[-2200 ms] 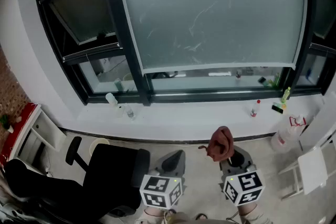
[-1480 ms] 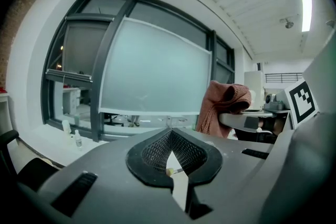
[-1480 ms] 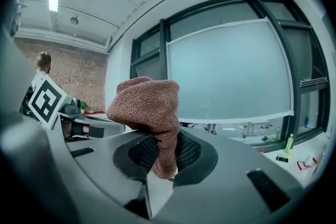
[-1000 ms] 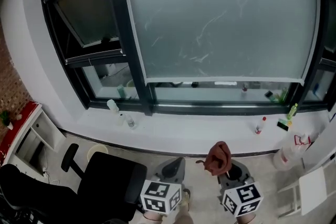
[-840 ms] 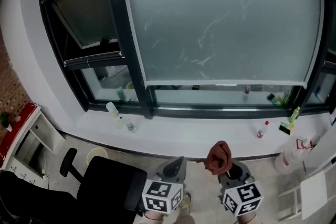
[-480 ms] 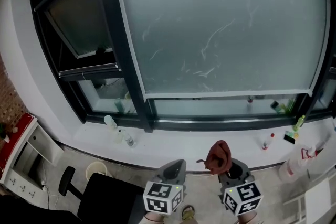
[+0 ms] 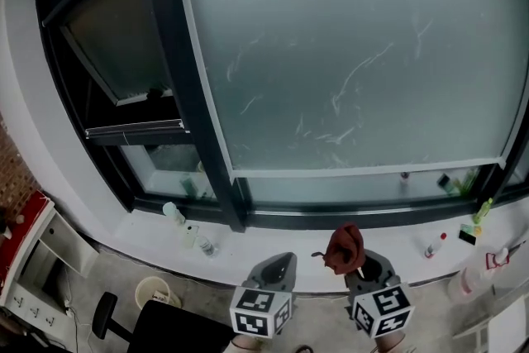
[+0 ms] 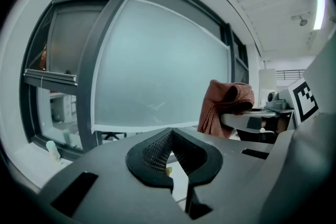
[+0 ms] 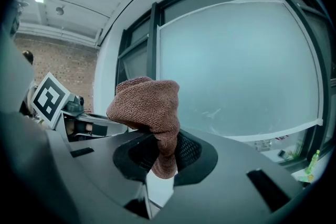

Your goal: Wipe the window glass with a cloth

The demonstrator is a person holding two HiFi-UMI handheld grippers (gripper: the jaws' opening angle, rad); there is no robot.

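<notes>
Right claw: the right claw [image 9: 163, 153] is clamped on a reddish-brown cloth [image 9: 148, 106]. It pinches a lower fold, so most of the fabric bunches up above the tips as a pad that can meet the pane first.

Cloth position: in the head view the cloth [image 7: 345, 246] stands over the right claw [image 7: 366, 267], above the white sill [image 7: 157, 237] and well short of the window glass [image 7: 347, 54]. It is not touching the glass.

Left claw: the left claw [image 8: 170, 150] has its jaws drawn together with nothing between them. In the head view the left claw [image 7: 277, 267] sits beside the right one, probably just kept out of the way.

Glass: frosted, with pale streaks [image 7: 357, 83] across the middle, the likely target for wiping.

Sill items: small bottles [image 7: 175, 215] at the left and a spray bottle [image 7: 433, 245] at the right. Their labels are too small to read.

Stage: judged as the approach, since wiping has not begun. The next move calls for lifting the cloth forward onto the pane.
</notes>
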